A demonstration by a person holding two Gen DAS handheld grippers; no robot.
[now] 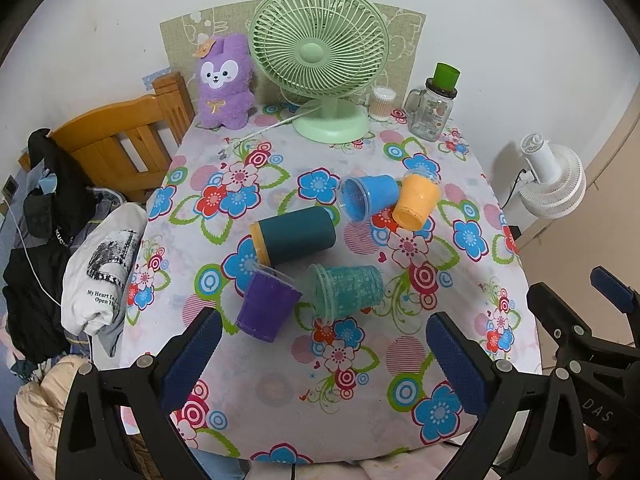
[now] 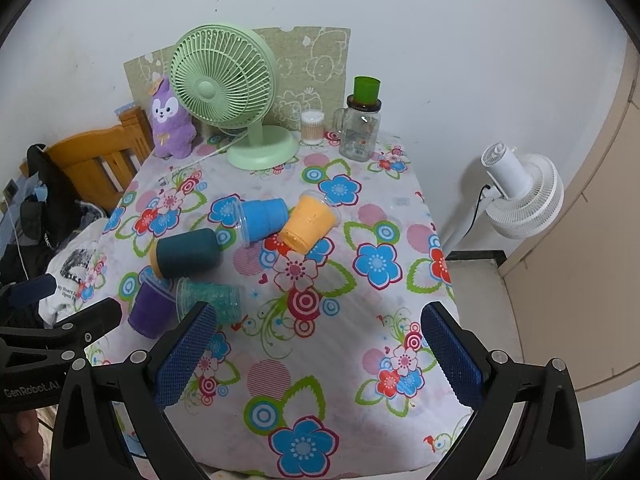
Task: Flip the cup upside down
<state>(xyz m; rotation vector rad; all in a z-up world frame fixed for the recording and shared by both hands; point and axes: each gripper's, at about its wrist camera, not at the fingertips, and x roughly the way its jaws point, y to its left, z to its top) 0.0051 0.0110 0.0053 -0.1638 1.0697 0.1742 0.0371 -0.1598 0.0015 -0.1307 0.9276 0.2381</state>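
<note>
Five cups lie tipped on their sides in the middle of the flowered tablecloth (image 1: 320, 400): a blue cup (image 1: 370, 196) touching an orange cup (image 1: 416, 202), a dark teal cup (image 1: 296, 234) with a yellow rim nearer the left, and in front of it a purple cup (image 1: 266, 306) just beside a clear turquoise cup (image 1: 346, 290). None of them stands mouth down. The left gripper (image 1: 324, 360) hangs above the near edge of the table with its blue-padded fingers spread wide and nothing between them; the purple and turquoise cups lie just beyond its tips. The right gripper (image 2: 320, 354) is beside it, likewise spread wide and holding nothing. At the back stand a green fan (image 1: 320, 56), a purple plush rabbit (image 1: 226, 80) and a glass jar (image 1: 432, 110).
</note>
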